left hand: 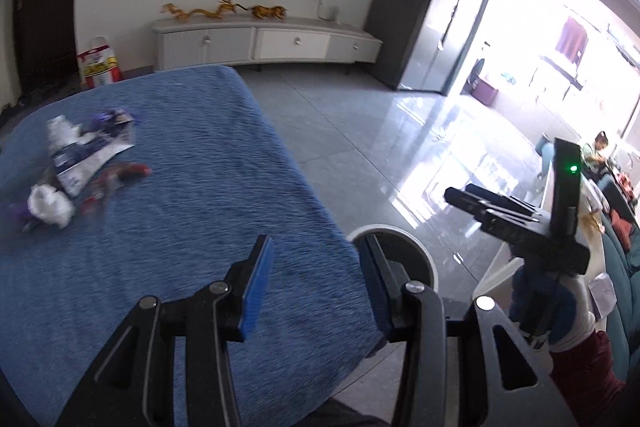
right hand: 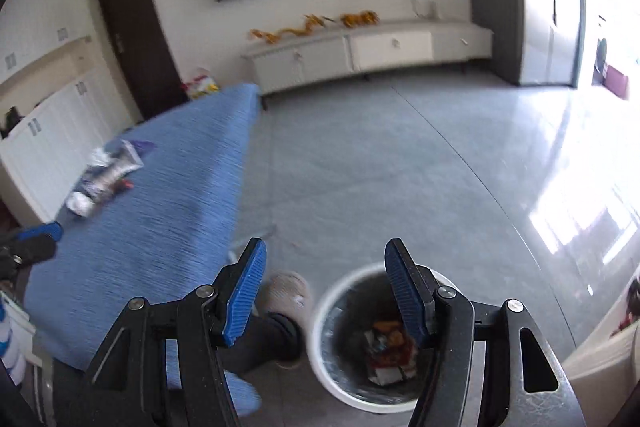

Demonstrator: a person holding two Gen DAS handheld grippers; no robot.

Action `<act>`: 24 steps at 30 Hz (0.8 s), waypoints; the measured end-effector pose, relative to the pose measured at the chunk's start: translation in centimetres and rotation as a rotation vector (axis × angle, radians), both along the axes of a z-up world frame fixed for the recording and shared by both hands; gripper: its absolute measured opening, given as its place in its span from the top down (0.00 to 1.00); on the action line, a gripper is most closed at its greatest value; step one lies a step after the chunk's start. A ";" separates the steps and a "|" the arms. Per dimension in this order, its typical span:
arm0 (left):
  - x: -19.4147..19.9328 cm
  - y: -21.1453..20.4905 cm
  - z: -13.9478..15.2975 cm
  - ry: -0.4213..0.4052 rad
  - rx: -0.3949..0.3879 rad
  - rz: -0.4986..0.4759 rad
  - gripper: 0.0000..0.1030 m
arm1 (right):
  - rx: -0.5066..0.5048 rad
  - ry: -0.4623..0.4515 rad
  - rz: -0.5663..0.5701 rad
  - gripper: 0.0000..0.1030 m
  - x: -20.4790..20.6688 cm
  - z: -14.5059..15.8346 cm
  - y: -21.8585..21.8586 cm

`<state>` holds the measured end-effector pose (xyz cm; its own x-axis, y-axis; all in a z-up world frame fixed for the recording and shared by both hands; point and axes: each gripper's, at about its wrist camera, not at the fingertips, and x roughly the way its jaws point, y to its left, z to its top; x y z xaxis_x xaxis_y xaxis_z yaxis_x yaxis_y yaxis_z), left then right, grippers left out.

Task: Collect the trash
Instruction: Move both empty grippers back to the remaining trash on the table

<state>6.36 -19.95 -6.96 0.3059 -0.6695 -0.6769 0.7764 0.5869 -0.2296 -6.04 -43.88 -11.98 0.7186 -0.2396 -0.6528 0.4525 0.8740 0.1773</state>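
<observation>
The left gripper is being held above the near right corner of the blue-covered table, its blue pads spread wide with nothing between them. It is being pointed forward across the table and toward the tiled floor.

The right gripper is being held over the white trash bin, angled downward, its pads likewise spread apart and carrying nothing. In the left wrist view it is being gripped by a gloved right hand, raised beside the table's right edge.

Wrappers and paper are lying at the bottom of the bin. A pile of trash, with a crumpled white tissue at its near end, is sitting on the far left part of the table, well apart from both grippers.
</observation>
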 end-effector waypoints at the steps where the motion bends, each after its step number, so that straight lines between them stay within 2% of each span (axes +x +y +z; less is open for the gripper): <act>1: 0.4 1.4 0.2 -0.002 -0.009 0.026 0.59 | -0.006 -0.011 0.022 0.41 0.5 0.8 0.9; 6: 2.8 8.9 0.6 -0.011 -0.066 0.152 0.59 | -0.015 -0.037 0.106 0.41 2.9 3.6 4.7; 10: 5.1 14.9 -0.4 0.007 -0.091 0.244 0.58 | -0.024 -0.053 0.171 0.41 5.4 5.5 7.7; 16: 9.3 20.7 -3.0 0.067 -0.106 0.361 0.59 | -0.019 -0.020 0.256 0.41 10.8 5.7 10.8; 20: 12.3 21.7 -4.5 0.121 -0.117 0.410 0.59 | 0.015 0.009 0.302 0.41 15.4 4.6 12.2; 24: 15.3 20.7 -6.0 0.148 -0.097 0.422 0.59 | 0.066 0.036 0.370 0.41 21.5 3.0 14.0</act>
<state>21.62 0.75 -12.91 0.4702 -0.5696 -0.6741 0.4291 0.8151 -0.3893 15.42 -29.89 -8.97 0.7253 0.0754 -0.6843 0.1156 0.9665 0.2290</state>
